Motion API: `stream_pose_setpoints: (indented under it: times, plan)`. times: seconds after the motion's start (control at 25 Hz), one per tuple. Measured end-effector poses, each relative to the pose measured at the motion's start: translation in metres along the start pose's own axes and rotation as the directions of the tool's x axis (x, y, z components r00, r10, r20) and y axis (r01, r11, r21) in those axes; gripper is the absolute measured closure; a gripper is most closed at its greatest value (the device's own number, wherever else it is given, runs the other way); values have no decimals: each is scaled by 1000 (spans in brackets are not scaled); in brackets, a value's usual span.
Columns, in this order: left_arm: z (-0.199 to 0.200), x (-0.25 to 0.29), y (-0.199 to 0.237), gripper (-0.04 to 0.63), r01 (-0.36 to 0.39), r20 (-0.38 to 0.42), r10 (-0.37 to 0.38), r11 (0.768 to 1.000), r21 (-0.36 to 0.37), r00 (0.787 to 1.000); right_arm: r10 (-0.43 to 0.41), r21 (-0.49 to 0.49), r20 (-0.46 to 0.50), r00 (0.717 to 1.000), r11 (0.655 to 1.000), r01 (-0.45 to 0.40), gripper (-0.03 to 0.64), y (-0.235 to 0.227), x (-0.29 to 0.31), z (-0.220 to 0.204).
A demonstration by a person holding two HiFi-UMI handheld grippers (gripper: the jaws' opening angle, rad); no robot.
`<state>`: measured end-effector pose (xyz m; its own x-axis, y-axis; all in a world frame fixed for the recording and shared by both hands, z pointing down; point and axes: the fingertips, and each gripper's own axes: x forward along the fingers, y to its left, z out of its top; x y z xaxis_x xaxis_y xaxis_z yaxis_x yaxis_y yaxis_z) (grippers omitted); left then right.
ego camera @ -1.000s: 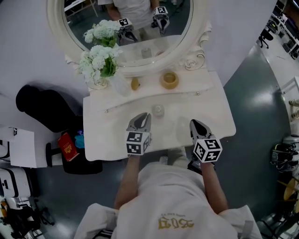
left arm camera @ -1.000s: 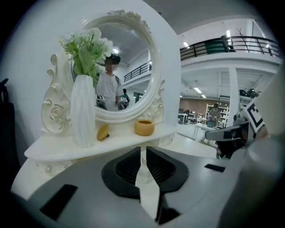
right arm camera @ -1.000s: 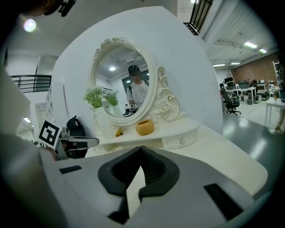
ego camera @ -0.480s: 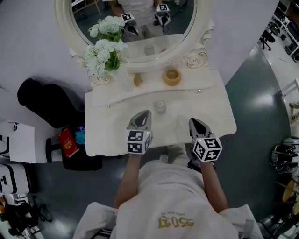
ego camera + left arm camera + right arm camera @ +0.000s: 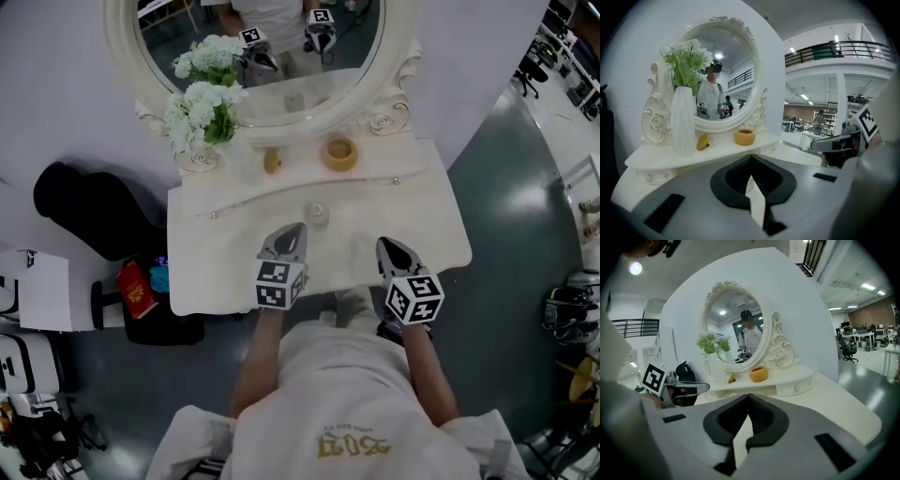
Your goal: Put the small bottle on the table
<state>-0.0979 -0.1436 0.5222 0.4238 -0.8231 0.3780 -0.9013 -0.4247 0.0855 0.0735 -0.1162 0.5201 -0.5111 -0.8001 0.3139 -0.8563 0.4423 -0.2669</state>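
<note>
The small clear bottle [image 5: 316,214] stands upright on the white dressing table [image 5: 216,272], near its middle. My left gripper [image 5: 292,229] hovers just in front of it, a little to its left, with the jaws shut and nothing between them. In the left gripper view its jaws [image 5: 750,157] meet at the tips and hide the bottle. My right gripper [image 5: 382,245] hangs over the table's front right part, apart from the bottle. It is shut and empty too, and its tips [image 5: 749,396] meet.
An oval mirror [image 5: 272,56] backs the table. On the raised shelf below it stand a white vase of flowers [image 5: 202,122], a small yellow object [image 5: 271,162] and a yellow bowl [image 5: 340,153]. A black bag [image 5: 94,220] and a red item [image 5: 136,291] lie left of the table.
The head view has shifted slightly. Both grippers stay near the table's front edge, and the bottle stands where it did.
</note>
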Motion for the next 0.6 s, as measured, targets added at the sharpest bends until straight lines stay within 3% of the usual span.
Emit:
stream_pose_setpoints:
  times: [0.6]
  plan:
    - [-10,8,-14,580,29,-27,-29,1000,8,999,-7,4,-9,1000,1000,7,603,-7,-11,-10]
